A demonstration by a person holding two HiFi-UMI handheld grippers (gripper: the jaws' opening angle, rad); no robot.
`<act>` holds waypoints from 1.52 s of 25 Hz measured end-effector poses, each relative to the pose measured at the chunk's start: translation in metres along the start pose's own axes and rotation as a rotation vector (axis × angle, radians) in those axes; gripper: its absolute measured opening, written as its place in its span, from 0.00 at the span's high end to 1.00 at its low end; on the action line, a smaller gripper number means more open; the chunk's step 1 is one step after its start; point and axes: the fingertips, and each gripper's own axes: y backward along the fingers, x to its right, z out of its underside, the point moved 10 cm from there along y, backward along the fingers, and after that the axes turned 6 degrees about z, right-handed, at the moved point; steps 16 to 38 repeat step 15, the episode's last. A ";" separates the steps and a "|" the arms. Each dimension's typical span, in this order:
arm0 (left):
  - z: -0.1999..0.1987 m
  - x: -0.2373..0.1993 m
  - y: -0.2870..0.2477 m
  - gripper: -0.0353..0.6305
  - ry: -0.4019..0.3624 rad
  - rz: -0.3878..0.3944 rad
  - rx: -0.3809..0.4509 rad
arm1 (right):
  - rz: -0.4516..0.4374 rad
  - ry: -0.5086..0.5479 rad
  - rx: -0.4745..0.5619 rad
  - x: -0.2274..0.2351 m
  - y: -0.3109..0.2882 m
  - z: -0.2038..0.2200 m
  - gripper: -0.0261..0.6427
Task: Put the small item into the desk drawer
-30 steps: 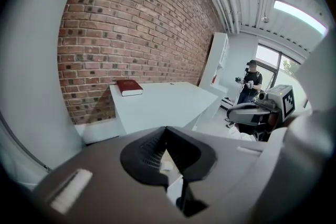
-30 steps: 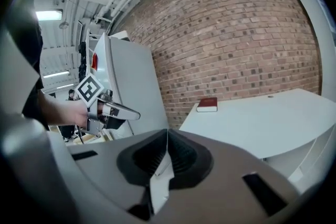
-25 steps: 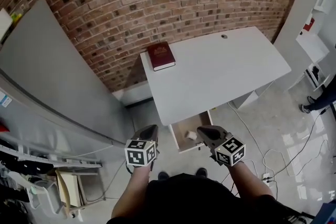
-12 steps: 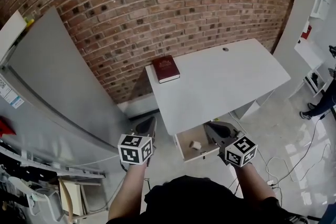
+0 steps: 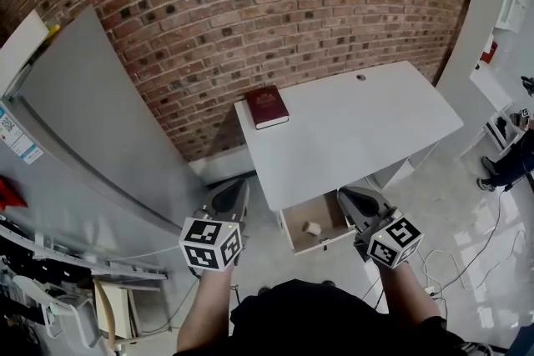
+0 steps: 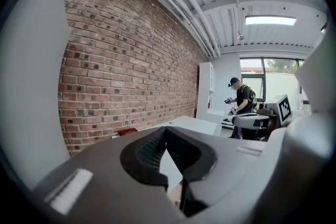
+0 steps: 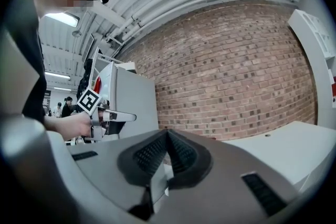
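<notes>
A small beige cube lies inside the open desk drawer, which sticks out from under the white desk. My left gripper hangs left of the drawer, over the floor, shut with nothing between its jaws. My right gripper sits just right of the drawer, also shut and empty. Neither gripper touches the cube or the drawer. Each gripper shows in the other's view: the right gripper and the left gripper.
A dark red book lies on the desk's far left corner. A brick wall stands behind the desk, a tall grey cabinet at the left, white shelving at the right. Cables trail on the floor. A person stands far off.
The head view has shifted. Both grippers have spread slightly apart and the right one sits farther right of the drawer. The cube stays in the open drawer.
</notes>
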 end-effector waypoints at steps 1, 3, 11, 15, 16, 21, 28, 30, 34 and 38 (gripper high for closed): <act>0.001 0.000 0.001 0.93 -0.002 -0.007 0.001 | 0.000 0.000 0.000 0.000 0.001 0.000 0.94; 0.004 -0.001 0.004 0.93 0.003 -0.019 0.001 | 0.000 0.000 0.000 -0.002 0.003 0.001 0.94; 0.018 0.002 0.013 0.93 0.031 -0.032 -0.010 | -0.021 -0.003 -0.008 -0.012 0.009 0.004 0.94; 0.021 0.003 0.016 0.93 0.040 -0.029 -0.019 | -0.032 -0.011 -0.013 -0.018 0.011 0.004 0.94; 0.021 0.003 0.016 0.93 0.040 -0.029 -0.019 | -0.032 -0.011 -0.013 -0.018 0.011 0.004 0.94; 0.021 0.003 0.016 0.93 0.040 -0.029 -0.019 | -0.032 -0.011 -0.013 -0.018 0.011 0.004 0.94; 0.021 0.003 0.016 0.93 0.040 -0.029 -0.019 | -0.032 -0.011 -0.013 -0.018 0.011 0.004 0.94; 0.021 0.003 0.016 0.93 0.040 -0.029 -0.019 | -0.032 -0.011 -0.013 -0.018 0.011 0.004 0.94; 0.021 0.003 0.016 0.93 0.040 -0.029 -0.019 | -0.032 -0.011 -0.013 -0.018 0.011 0.004 0.94; 0.021 0.003 0.016 0.93 0.040 -0.029 -0.019 | -0.032 -0.011 -0.013 -0.018 0.011 0.004 0.94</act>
